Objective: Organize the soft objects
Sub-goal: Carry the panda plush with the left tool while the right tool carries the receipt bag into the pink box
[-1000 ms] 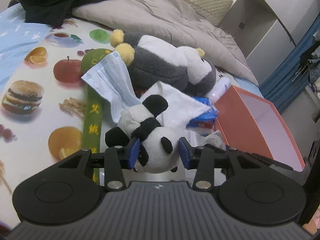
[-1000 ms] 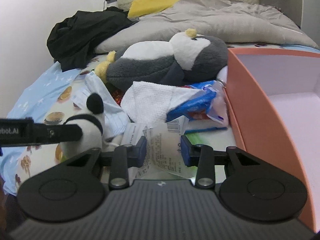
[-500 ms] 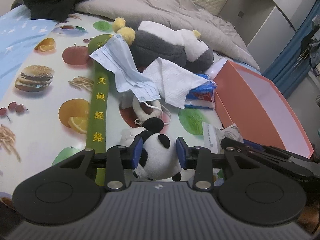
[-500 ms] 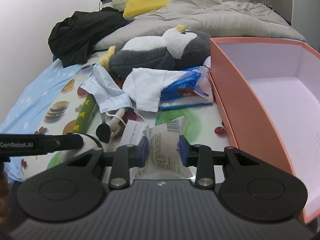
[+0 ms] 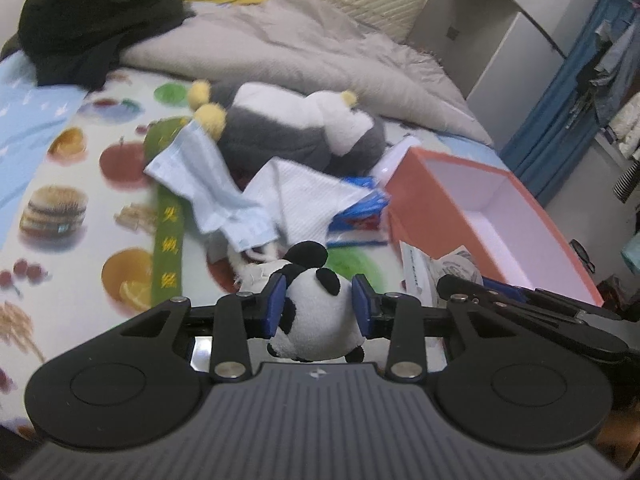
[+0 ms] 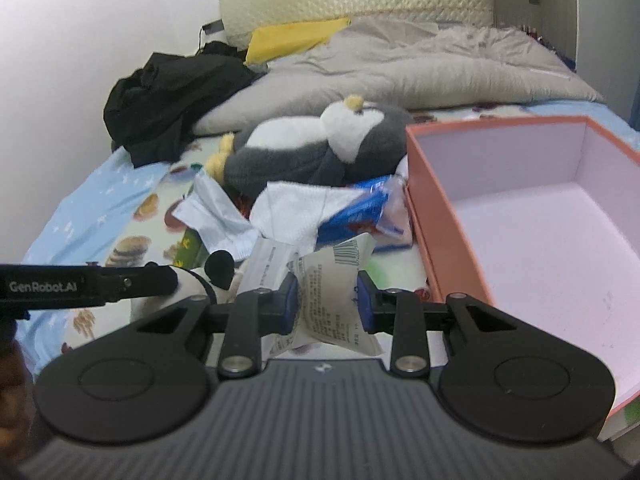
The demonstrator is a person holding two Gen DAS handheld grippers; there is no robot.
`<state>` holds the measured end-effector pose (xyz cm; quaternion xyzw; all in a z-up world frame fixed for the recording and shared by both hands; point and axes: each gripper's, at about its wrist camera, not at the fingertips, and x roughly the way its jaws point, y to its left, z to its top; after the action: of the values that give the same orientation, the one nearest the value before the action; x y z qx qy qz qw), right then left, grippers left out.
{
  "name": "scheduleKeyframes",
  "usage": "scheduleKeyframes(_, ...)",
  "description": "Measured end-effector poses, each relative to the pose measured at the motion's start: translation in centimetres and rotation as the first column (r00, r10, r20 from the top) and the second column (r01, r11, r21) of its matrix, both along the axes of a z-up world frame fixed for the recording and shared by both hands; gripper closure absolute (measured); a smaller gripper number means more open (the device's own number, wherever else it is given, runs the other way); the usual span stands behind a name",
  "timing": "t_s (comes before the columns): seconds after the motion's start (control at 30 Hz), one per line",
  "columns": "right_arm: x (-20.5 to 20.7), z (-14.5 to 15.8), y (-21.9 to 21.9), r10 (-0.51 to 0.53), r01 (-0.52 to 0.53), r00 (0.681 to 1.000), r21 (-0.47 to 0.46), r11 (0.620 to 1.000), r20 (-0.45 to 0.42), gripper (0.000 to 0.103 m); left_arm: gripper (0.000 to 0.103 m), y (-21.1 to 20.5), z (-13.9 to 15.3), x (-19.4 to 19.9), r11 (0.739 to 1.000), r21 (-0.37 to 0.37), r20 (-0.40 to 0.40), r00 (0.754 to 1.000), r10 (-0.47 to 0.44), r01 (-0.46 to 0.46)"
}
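A small panda plush (image 5: 316,320) sits between the blue pads of my left gripper (image 5: 319,300), which is shut on it and holds it above the printed bed sheet. My right gripper (image 6: 326,300) is shut on a white printed packet (image 6: 332,272) with a barcode. An orange box (image 6: 440,216) with a pale empty inside stands just right of it. A grey and white penguin plush (image 5: 288,136) lies behind. A blue face mask (image 5: 204,184) and a white cloth (image 5: 304,200) rest against the penguin. In the right wrist view the panda (image 6: 192,280) shows at the left.
A blue snack packet (image 5: 360,216) lies beside the box. A green strip with yellow characters (image 5: 168,240) lies on the sheet. Black clothes (image 5: 88,20), a grey duvet (image 5: 300,48) and a yellow pillow (image 6: 296,36) fill the back. A white cabinet (image 5: 480,20) and blue curtain (image 5: 560,120) stand right.
Both grippers have risen and drawn back from the pile, the left one carrying the panda, the right one the packet. More of the bed and box now shows.
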<state>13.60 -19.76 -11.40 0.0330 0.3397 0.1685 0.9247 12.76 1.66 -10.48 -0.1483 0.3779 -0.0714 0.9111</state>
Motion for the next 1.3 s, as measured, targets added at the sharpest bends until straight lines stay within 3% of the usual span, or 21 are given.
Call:
scheduleKeyframes(0.33, -1.8, 4.4, -3.7, -0.085, 0.085, 0.992, 0.004, 0.996, 0.089, 0.070, 0.062, -4.1, 3.9, 0.4, 0.992, -0.017, 0.077, 0.989, -0.123, 0.125)
scheduleKeyframes(0.6, -3.1, 6.0, -8.4, -0.205, 0.207, 0.971, -0.003, 0.978, 0.122, 0.070, 0.062, -9.3, 6.1, 2.0, 0.966, -0.026, 0.136, 0.959, -0.250, 0.256)
scheduleKeyframes(0.87, -1.2, 5.1, -13.4, -0.321, 0.324, 0.944, -0.033, 0.946, 0.075, 0.070, 0.062, -15.5, 6.5, 5.6, 0.936, -0.006, 0.135, 0.927, -0.349, 0.352)
scheduleKeyframes(1.3, 4.9, 0.9, -18.5, -0.411, 0.407, 0.908, -0.067, 0.911, -0.075, 0.069, 0.061, -22.5, 2.6, 14.2, 0.901, 0.034, 0.005, 0.902, -0.432, 0.431)
